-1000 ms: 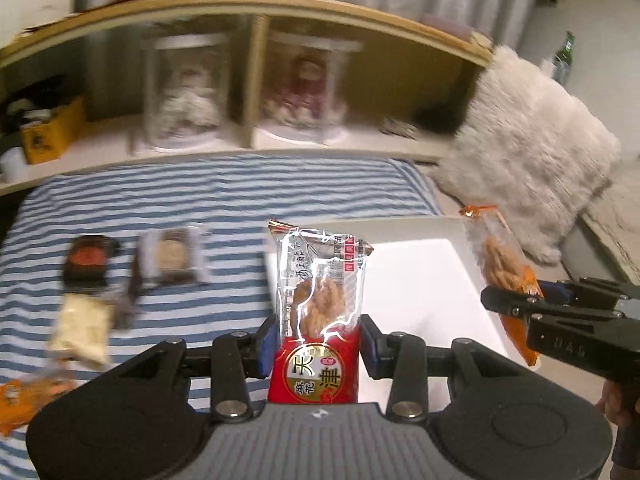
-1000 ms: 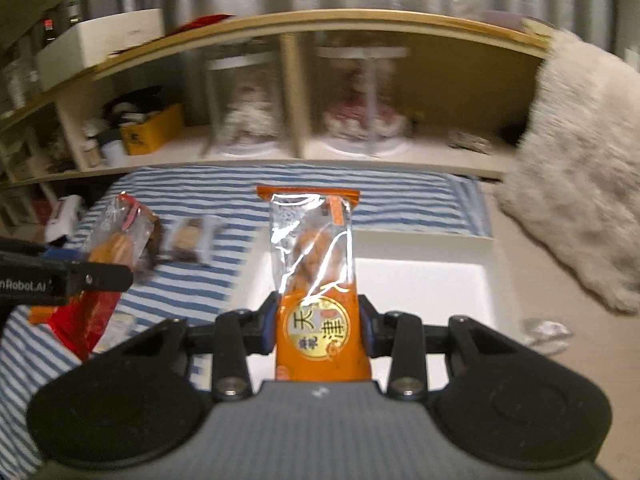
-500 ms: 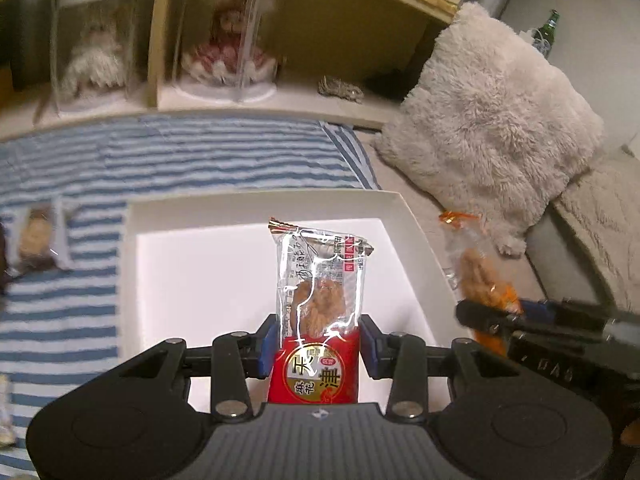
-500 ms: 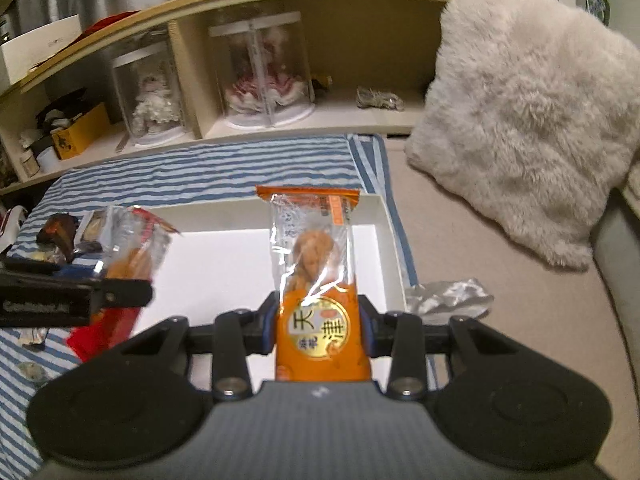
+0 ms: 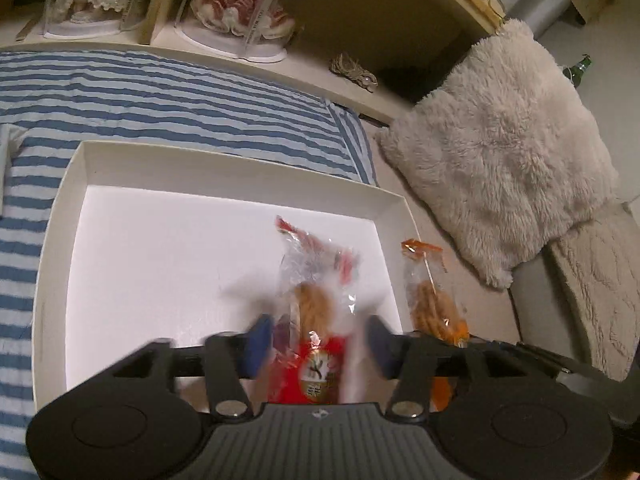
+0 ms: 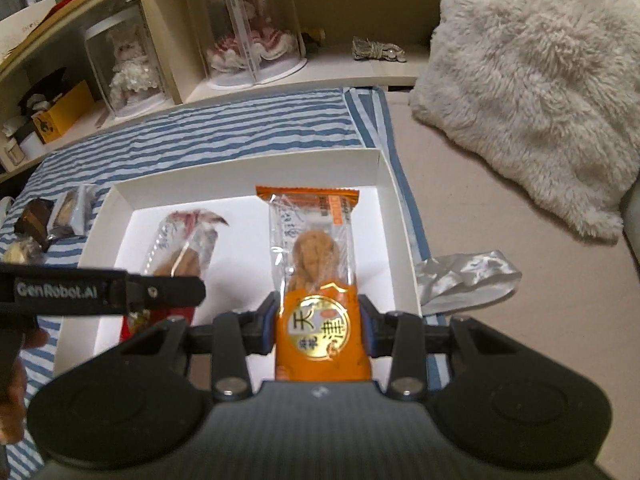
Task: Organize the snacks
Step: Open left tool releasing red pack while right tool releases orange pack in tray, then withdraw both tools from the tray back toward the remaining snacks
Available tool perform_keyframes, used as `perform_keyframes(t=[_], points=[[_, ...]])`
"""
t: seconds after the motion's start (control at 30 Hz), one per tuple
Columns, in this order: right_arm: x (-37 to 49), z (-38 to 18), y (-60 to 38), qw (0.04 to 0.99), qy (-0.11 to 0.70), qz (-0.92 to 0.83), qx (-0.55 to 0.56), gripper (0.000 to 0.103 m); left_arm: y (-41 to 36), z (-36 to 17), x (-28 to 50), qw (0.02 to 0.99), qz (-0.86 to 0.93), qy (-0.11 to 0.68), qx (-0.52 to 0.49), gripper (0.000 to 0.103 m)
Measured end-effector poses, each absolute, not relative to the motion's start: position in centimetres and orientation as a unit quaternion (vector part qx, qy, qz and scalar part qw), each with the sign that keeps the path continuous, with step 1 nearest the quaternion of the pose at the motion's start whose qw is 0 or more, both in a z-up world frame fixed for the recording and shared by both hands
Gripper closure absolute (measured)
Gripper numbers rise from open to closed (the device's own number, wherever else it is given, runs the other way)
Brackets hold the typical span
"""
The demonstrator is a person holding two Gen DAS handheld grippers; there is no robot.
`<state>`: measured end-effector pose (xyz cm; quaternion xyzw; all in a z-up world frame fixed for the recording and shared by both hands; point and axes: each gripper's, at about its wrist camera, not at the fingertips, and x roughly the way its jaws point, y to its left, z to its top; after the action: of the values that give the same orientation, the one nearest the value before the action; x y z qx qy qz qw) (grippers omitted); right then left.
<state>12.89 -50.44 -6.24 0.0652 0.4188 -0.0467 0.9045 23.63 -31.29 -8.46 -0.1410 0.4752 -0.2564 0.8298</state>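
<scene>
A white box [image 5: 224,168] lies on the striped blanket; it also shows in the right wrist view [image 6: 384,176]. My left gripper [image 5: 318,344] hangs over the box's right part with its jaws spread apart, and the red snack packet [image 5: 316,292] sits loose and blurred between them, tilted. In the right wrist view this red packet [image 6: 180,248] is over the box floor behind the left gripper's finger [image 6: 160,292]. My right gripper [image 6: 318,328] is shut on the orange snack packet [image 6: 316,280], held over the box's right side; the orange packet also shows in the left wrist view [image 5: 432,300].
Several small snack packets [image 6: 52,216] lie on the blanket left of the box. A crumpled silver wrapper [image 6: 464,280] lies right of the box. A fluffy white cushion [image 6: 532,80] stands at the right. Shelves with doll cases [image 6: 248,28] run behind.
Both grippers moved forward and down over the box. My left gripper's jaws have spread and the red packet is slipping free. The right gripper still holds the orange packet.
</scene>
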Motion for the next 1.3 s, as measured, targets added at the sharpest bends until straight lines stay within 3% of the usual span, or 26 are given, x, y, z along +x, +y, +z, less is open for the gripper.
perform_keyframes(t=[0.1,0.2,0.67,0.97,1.3], points=[[13.6,-6.4,-50.7,0.906,0.415,-0.049,0.067,0.054,-31.1,-8.4,23.9,0.831,-0.253,0.479,-0.125,0.022],[14.1,-6.4,-51.1,0.907,0.41,-0.061,0.065,0.038,-30.8,-8.6,23.8,0.831,-0.244,0.49,-0.094,0.022],[11.1,-5.7,-49.9,0.902,0.424,-0.057,0.046,0.026,-28.4,-7.3,20.9,0.844,-0.222,0.488,-0.013,0.0],[8.8,-4.5,-49.1,0.908,0.411,-0.068,0.04,0.001,-27.3,-6.0,18.9,0.848,-0.223,0.481,0.013,0.0],[6.6,-3.5,-48.2,0.912,0.399,-0.078,0.042,0.001,-26.1,-4.3,16.7,0.862,-0.218,0.456,0.032,0.0]])
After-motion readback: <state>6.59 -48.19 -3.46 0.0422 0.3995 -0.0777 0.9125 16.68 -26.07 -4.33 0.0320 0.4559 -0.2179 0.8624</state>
